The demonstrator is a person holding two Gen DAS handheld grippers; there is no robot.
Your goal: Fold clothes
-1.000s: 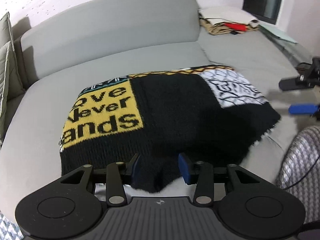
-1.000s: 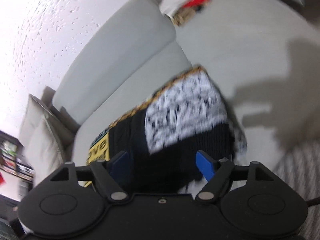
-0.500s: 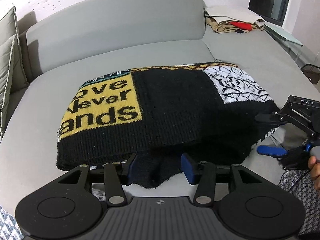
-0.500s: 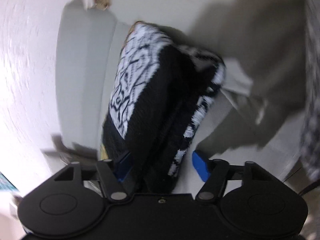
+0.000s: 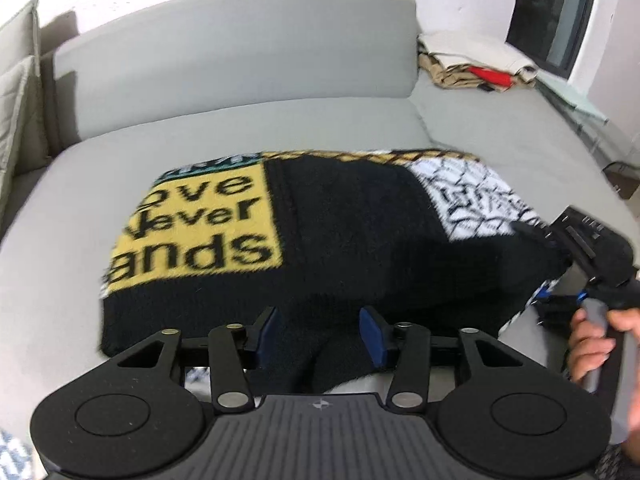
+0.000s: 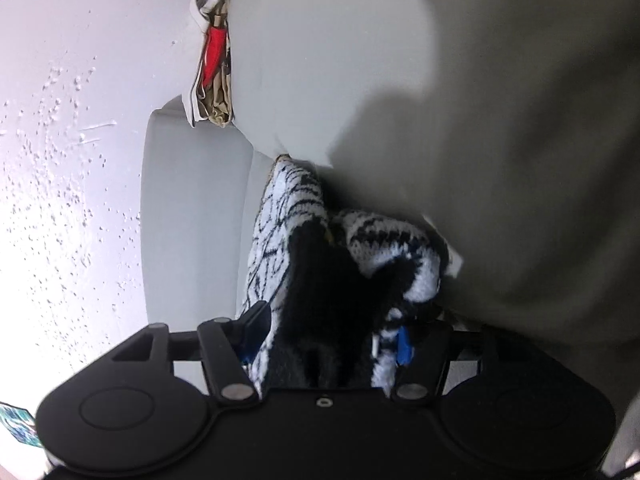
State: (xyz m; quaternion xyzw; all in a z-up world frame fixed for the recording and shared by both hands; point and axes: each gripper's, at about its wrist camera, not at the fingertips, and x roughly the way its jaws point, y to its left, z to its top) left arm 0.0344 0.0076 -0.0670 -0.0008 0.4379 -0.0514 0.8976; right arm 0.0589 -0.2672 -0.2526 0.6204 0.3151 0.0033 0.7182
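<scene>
A folded knit sweater [image 5: 328, 240] is laid flat on the grey sofa [image 5: 224, 80], toward the seat's front edge. Its top face is mostly black, with a yellow panel [image 5: 200, 224] of black lettering at 9 o'clock and a white panel with black line pattern [image 5: 476, 204] at 2 o'clock.

The left gripper [image 5: 320, 332] is seen at the sweater's near hem, at 6 o'clock of the garment. A fold of black knit is seen between its blue pads, and the jaws have just been closing; whether the pads actually press on the cloth cannot be told.

The right gripper [image 6: 324, 336] is turned on its side at the sweater's 3 o'clock edge, where it is also seen in the left wrist view [image 5: 576, 264], held by a person's hand [image 5: 592, 344]. The stacked black and white layers are taken between its jaws, which have just been closing, and both pads are pressed against the bunched knit, so the edge is clamped.

A pile of folded clothes [image 5: 472, 60] with a red item is seen on the far seat at 1 o'clock, well apart from the sweater. Cushions [image 5: 20, 92] are stood at the sofa's 10 o'clock end.
</scene>
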